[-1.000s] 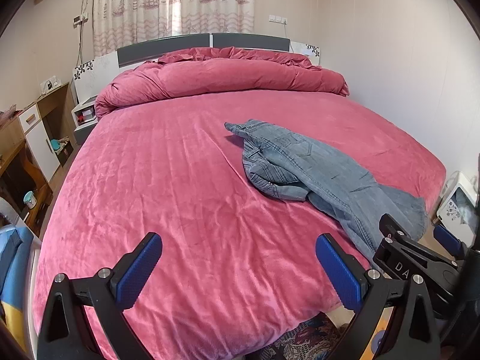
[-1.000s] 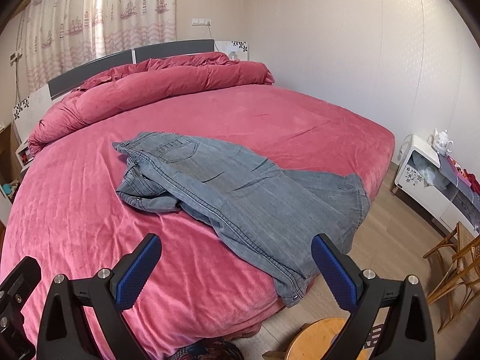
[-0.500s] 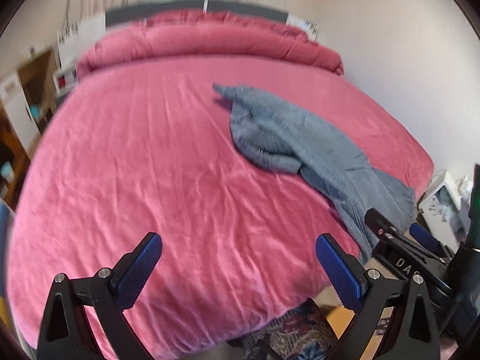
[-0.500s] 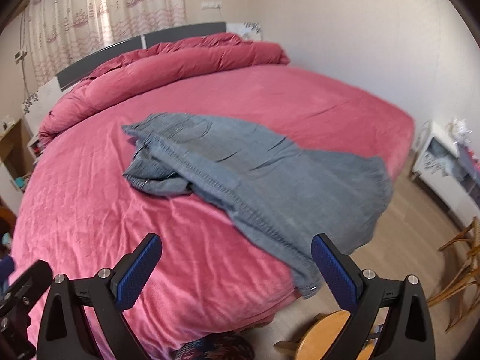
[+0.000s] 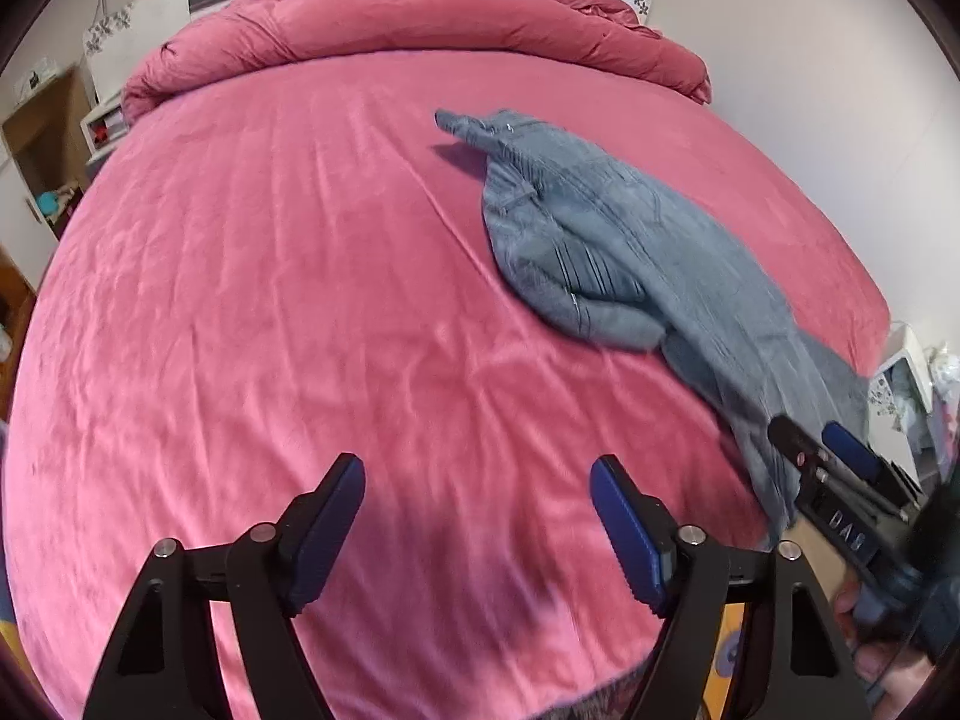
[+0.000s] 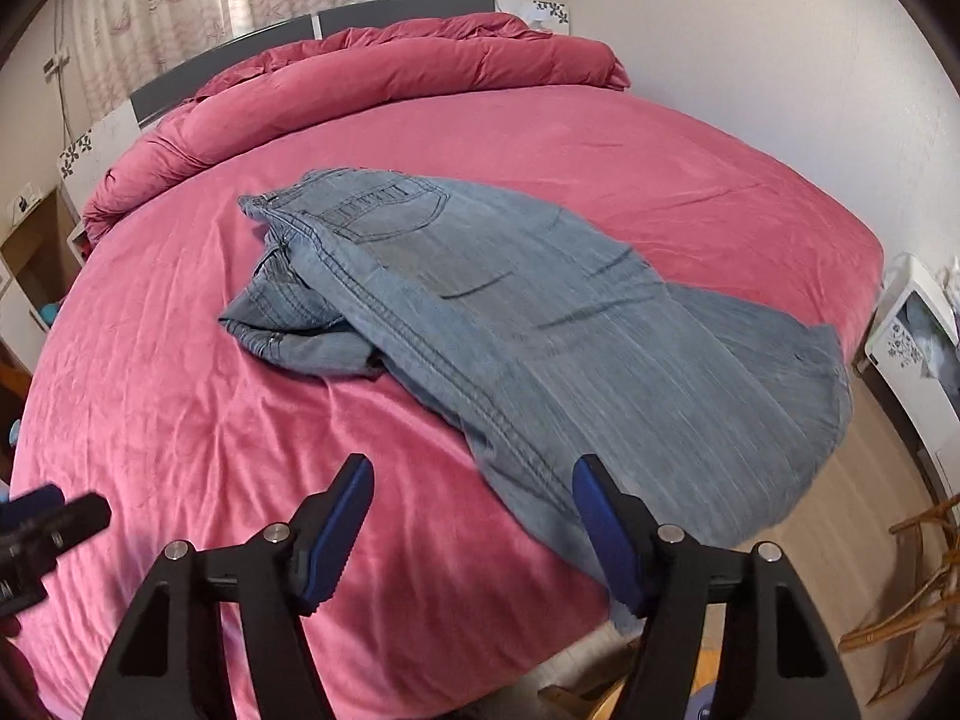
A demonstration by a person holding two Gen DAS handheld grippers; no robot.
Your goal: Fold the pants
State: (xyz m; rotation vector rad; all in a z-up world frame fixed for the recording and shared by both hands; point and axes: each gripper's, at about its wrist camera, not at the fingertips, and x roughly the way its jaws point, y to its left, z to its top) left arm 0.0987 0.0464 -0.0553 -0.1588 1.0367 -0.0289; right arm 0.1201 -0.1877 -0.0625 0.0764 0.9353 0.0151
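Observation:
Faded blue denim pants (image 6: 510,324) lie crumpled on the pink bed (image 6: 180,420), waistband toward the headboard, legs running to the near right edge and hanging over it. They also show in the left wrist view (image 5: 630,264). My left gripper (image 5: 477,516) is open and empty over bare bed sheet (image 5: 270,330), left of the pants. My right gripper (image 6: 471,519) is open and empty just above the pants' lower leg near the bed's front edge. The right gripper also shows at the left wrist view's lower right (image 5: 840,480).
A rolled pink duvet (image 6: 360,78) lies along the grey headboard (image 6: 390,9). A white cabinet (image 6: 918,324) stands right of the bed. A wooden chair (image 6: 900,618) is on the floor at lower right. Shelves (image 5: 42,138) stand left of the bed.
Both grippers have moved forward and lower toward the bed. The right one has come in over the pants' leg. The pants have not moved.

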